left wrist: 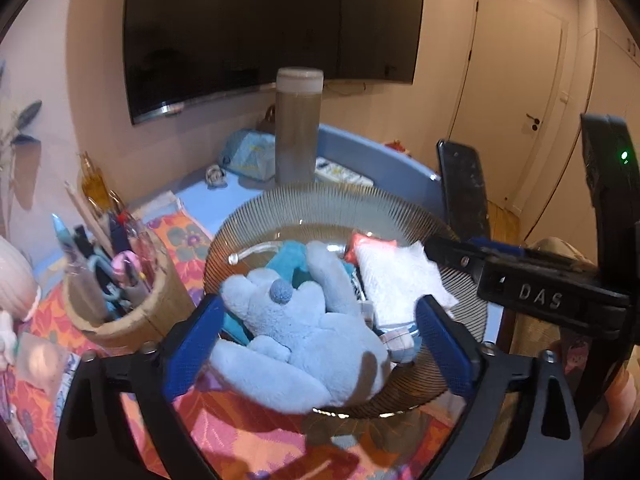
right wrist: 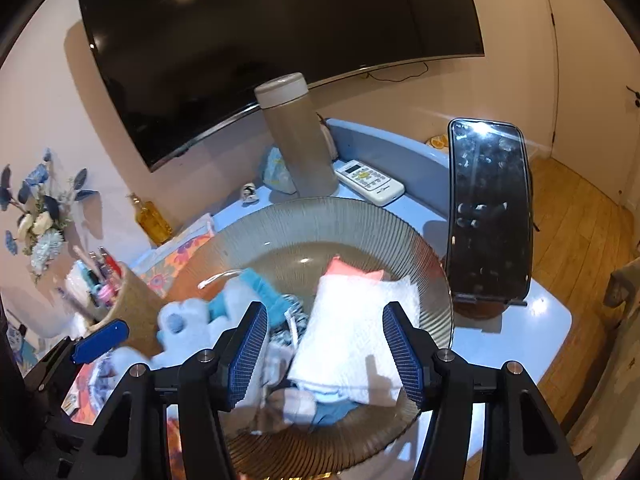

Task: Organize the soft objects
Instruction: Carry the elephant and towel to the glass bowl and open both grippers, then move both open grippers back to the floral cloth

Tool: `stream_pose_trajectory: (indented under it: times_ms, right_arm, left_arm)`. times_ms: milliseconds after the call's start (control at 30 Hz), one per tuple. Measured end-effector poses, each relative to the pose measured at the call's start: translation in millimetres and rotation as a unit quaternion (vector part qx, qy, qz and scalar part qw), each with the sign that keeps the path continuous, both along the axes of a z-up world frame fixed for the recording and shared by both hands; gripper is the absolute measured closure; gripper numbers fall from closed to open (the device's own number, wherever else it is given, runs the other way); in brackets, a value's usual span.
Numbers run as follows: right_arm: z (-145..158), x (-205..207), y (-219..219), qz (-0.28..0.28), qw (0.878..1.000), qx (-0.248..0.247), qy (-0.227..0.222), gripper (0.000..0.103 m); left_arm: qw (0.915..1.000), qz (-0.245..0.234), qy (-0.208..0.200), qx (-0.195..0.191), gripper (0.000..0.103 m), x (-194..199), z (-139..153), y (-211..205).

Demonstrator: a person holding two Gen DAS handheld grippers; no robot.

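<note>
A: Left gripper [left wrist: 316, 340]?
B: Jaws spread wide either side of the pale blue plush toy [left wrist: 304, 340]; no pad contact is seen. Toy lies in the ribbed glass bowl [left wrist: 320, 200].
A: Right gripper [right wrist: 324, 352]?
B: Jaws parted, nothing pinched; the white folded cloth [right wrist: 356, 336] is seen between them, in the same bowl.

Left gripper [left wrist: 316, 350]: jaws spread wide, pitched down and forward, blue pads [left wrist: 192, 344] clear on both sides, nothing clamped. Right gripper [right wrist: 324, 350]: jaws parted about halfway, also angled down, pads [right wrist: 402, 350] not pressing anything. In the left wrist view, the right gripper's finger comes in from the right, just ahead of the left one.
</note>
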State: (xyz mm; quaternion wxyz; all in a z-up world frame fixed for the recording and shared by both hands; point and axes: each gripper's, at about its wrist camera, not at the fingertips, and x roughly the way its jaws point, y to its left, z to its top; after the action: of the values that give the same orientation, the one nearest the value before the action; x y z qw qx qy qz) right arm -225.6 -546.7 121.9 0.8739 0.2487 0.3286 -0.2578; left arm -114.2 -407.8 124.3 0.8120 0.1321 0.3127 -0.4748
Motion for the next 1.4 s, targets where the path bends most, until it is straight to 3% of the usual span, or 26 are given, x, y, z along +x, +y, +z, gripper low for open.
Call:
stream_pose_trajectory:
  times_ms: [167, 300, 500, 633, 700, 767, 800, 867, 1000, 1233, 1400]
  right_arm:
    - [12.4, -10.6, 20.6, 0.017, 1.0, -0.005, -0.009, 0.044]
    - [23.0, -16.3, 46.4, 0.043, 0.999, -0.014, -0.018, 0.044]
    - [23.3, -10.2, 109.3, 0.118, 0.992, -0.021, -0.027, 0.035]
    - [23.3, 12.6, 163.9, 0.184, 0.982, -0.049, -0.014, 0.035]
    - [24.3, 27.8, 196.8, 0.226, 0.972, -0.055, -0.02, 0.033]
    - [21.2, 43.1, 224.1, 0.263, 0.963, -0.051, -0.022, 0.03]
    - [18.8, 48.4, 236.7, 0.279, 0.959, -0.052, -0.019, 0.03]
    - [12.2, 65.5, 266.6, 0.311, 0.948, -0.061, -0.011, 0.03]
    - [-13.4, 98.2, 319.8, 0.373, 0.926, -0.054, -0.001, 0.029]
    - [-65.4, 138.9, 363.6, 0.411, 0.91, -0.041, 0.041, 0.029]
    - [-80.8, 163.4, 383.8, 0.418, 0.905, -0.06, 0.049, 0.029]
  left_arm:
    - [0.9997, 0.0, 0.007, -0.022, 0.001, -9.2, 15.9, 21.4]
    - [0.9993, 0.012, -0.01, -0.033, 0.001, -22.0, 29.1, 60.5]
    - [0.9941, 0.077, -0.063, -0.044, 0.001, -34.5, 48.8, 158.1]
    - [0.9814, 0.154, -0.097, -0.061, 0.001, -26.8, 68.8, 242.4]
    - [0.9682, 0.208, -0.128, -0.054, 0.001, -20.4, 79.7, 277.0]
    - [0.9471, 0.282, -0.151, -0.018, 0.001, -6.0, 88.3, 316.6]
    - [0.9416, 0.3, -0.154, -0.007, 0.001, -0.9, 87.7, 327.3]
    - [0.9304, 0.334, -0.15, 0.02, 0.001, 14.4, 80.5, 356.2]
    - [0.9269, 0.363, -0.093, 0.025, 0.001, 45.0, 40.8, 399.9]
    - [0.9208, 0.39, 0.01, -0.007, 0.001, 78.3, -53.3, 429.8]
    - [0.914, 0.403, 0.035, -0.034, 0.001, 87.5, -81.9, 428.5]
